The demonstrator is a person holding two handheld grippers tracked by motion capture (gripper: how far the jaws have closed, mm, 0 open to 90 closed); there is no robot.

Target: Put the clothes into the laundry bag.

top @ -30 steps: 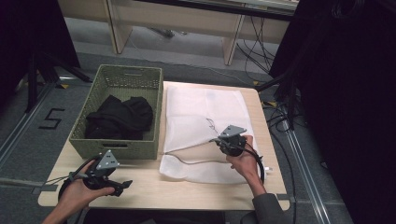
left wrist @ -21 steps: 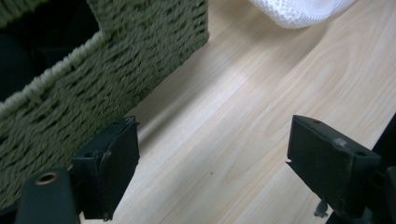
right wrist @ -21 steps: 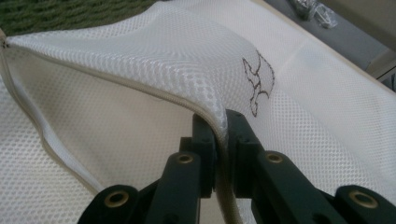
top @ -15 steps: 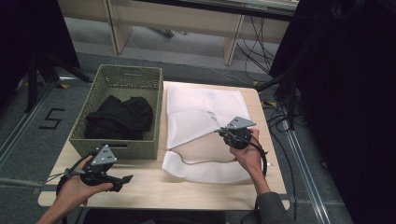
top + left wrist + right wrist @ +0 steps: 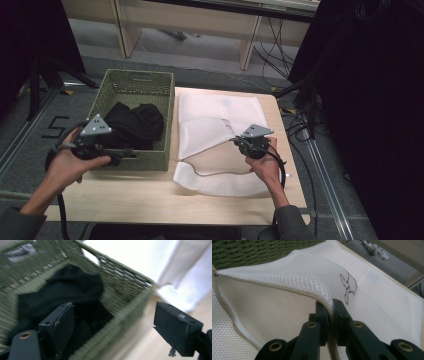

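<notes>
Two changes stand out over the last second: the right hand-held gripper [image 5: 239,141], its jaws clamped on the upper edge of the white mesh laundry bag [image 5: 220,117], has lifted that edge up and away from the lower layer, so the bag's mouth now gapes toward the green woven basket [image 5: 150,161]; and the left hand-held gripper [image 5: 120,154], jaws wide apart and holding nothing, has risen from the worktop [image 5: 125,200] to the basket's near rim. In the right gripper view the zippered edge [image 5: 274,288] arches up from the jaws, with the lower layer lying flat beneath it. My reading is that the bag is being held open for loading and the left side is about to reach in for clothing. Inside the basket lies a heap of black garments [image 5: 132,122], bunched toward its near right part. The bag, just right of the basket and touching its side, looks empty so far.
</notes>
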